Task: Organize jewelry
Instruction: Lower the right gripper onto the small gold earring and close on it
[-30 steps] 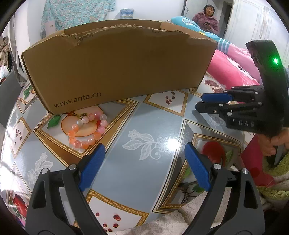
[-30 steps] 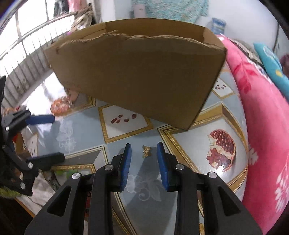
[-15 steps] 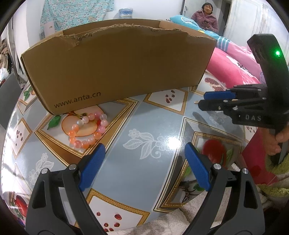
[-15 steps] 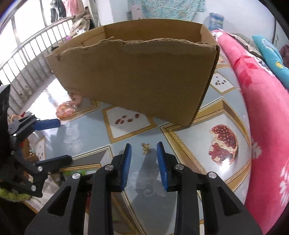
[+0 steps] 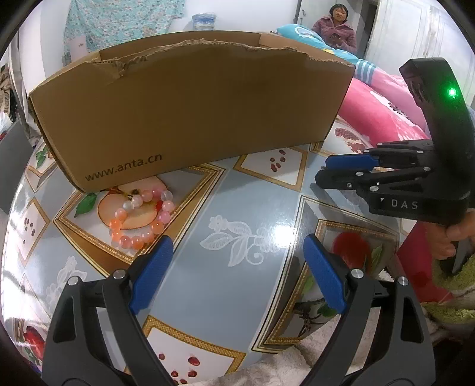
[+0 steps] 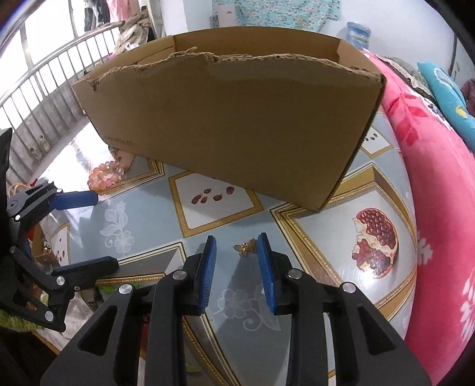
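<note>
A small gold butterfly brooch (image 6: 245, 246) lies on the patterned table (image 6: 148, 237) between the fingertips of my right gripper (image 6: 236, 240). It sits close to the right pad, and the jaws stand wider than the brooch, so the gripper is open. A pink and orange bead bracelet (image 5: 142, 216) rests on the table just in front of the brown cardboard box (image 5: 193, 112). My left gripper (image 5: 236, 246) hovers open and empty, to the right of the bracelet. In the left wrist view the right gripper (image 5: 322, 170) reaches in from the right.
The open-topped box (image 6: 237, 124) fills the back of the table. A pink quilt (image 6: 439, 178) borders the table's right side and a metal railing (image 6: 44, 83) runs at the far left. A person (image 5: 337, 26) sits in the background. A green towel (image 5: 451, 285) lies by the hand holding the right gripper.
The right gripper wavers slightly up and back down in the left wrist view. The brooch stays between its fingertips. The left gripper has not moved.
</note>
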A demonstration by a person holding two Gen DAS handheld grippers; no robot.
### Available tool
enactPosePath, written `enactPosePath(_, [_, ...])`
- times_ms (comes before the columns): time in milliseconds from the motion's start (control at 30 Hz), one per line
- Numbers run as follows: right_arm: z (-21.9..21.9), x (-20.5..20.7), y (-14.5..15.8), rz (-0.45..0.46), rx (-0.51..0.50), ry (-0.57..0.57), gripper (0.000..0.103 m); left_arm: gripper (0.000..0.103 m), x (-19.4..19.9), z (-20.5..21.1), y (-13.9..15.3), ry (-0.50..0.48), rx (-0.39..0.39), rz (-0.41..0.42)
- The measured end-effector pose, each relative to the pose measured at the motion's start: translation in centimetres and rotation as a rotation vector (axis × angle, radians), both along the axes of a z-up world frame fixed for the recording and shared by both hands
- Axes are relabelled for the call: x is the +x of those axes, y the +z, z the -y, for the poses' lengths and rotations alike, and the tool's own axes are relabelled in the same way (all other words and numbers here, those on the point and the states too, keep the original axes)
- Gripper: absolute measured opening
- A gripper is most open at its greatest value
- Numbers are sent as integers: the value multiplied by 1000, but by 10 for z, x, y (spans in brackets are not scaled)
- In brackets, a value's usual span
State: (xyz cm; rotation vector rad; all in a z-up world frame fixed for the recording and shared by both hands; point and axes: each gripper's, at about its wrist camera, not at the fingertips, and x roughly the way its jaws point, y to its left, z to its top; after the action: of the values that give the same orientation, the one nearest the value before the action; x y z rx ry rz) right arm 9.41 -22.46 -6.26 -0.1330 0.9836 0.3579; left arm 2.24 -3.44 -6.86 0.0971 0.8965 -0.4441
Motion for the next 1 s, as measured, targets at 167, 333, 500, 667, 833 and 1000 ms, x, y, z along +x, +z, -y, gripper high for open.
enactPosePath(167, [-5, 2, 2, -2, -17, 36, 25, 85, 2, 1, 0, -5, 6, 7])
enactPosePath(333, [-6, 6, 3, -17, -17, 63, 21, 85, 2, 3, 0, -12, 21, 13])
enactPosePath(500, [-5, 9, 4, -22, -10, 75, 19, 85, 3, 3, 0, -5, 11, 8])
enactPosePath(667, [1, 10, 5, -29, 6, 79, 13, 85, 4, 2, 1, 9, 12, 2])
enactPosePath(833, [6, 9, 5, -26, 20, 70, 13, 85, 6, 0, 2, 15, 11, -4])
enactPosePath(1000, [12, 9, 4, -28, 44, 61, 13, 85, 7, -4, 2, 31, 13, -7])
